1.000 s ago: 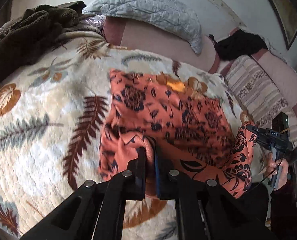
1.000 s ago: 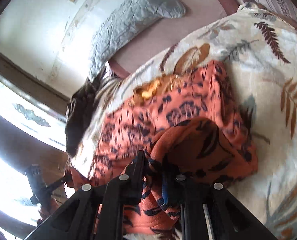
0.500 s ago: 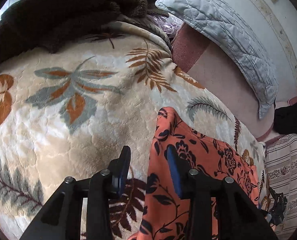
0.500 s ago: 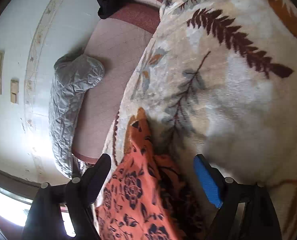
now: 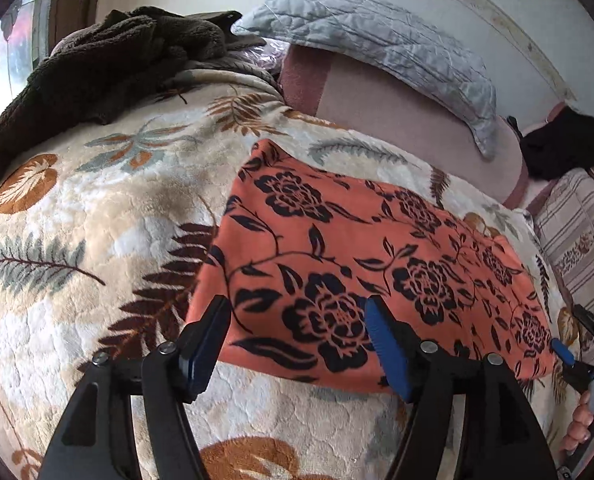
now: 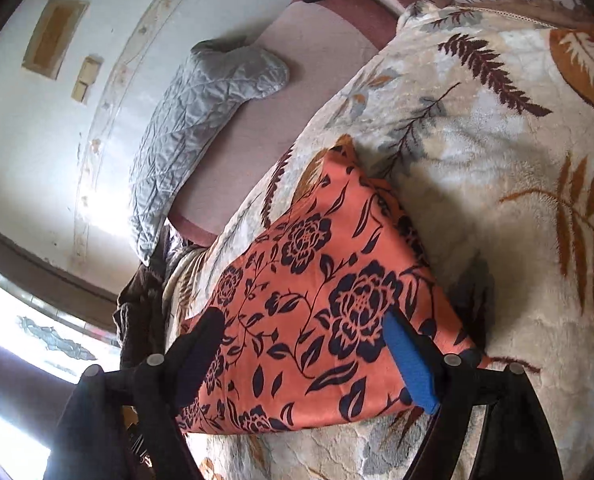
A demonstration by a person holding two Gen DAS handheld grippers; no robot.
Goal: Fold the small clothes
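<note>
On the bed, spread over a cream blanket [image 5: 97,216] printed with brown and grey leaves, lies the orange garment [image 5: 361,264] with its dark flower pattern, folded into a flat rectangle. Seen from the left wrist, the left gripper [image 5: 297,344] hangs over the garment's near edge at 6 o'clock, its jaws spread wide and opening, the cloth lying flat beneath them and not pinched. At 4 o'clock in that view the right gripper [image 5: 565,354] shows at the garment's far corner, with fingers of the person's hand [image 5: 579,428] around its handle. From the right wrist, the right gripper [image 6: 309,352] also stands wide over the orange garment [image 6: 321,300], its jaws closing, no fold caught between the pads. A dark brown fleece [image 5: 97,72] is heaped at 10 o'clock on the blanket, a grey quilted pillow [image 5: 385,48] leans against the wall at 1 o'clock, and a black cloth [image 5: 565,148] lies at 3 o'clock beside a striped cushion [image 5: 577,240].
</note>
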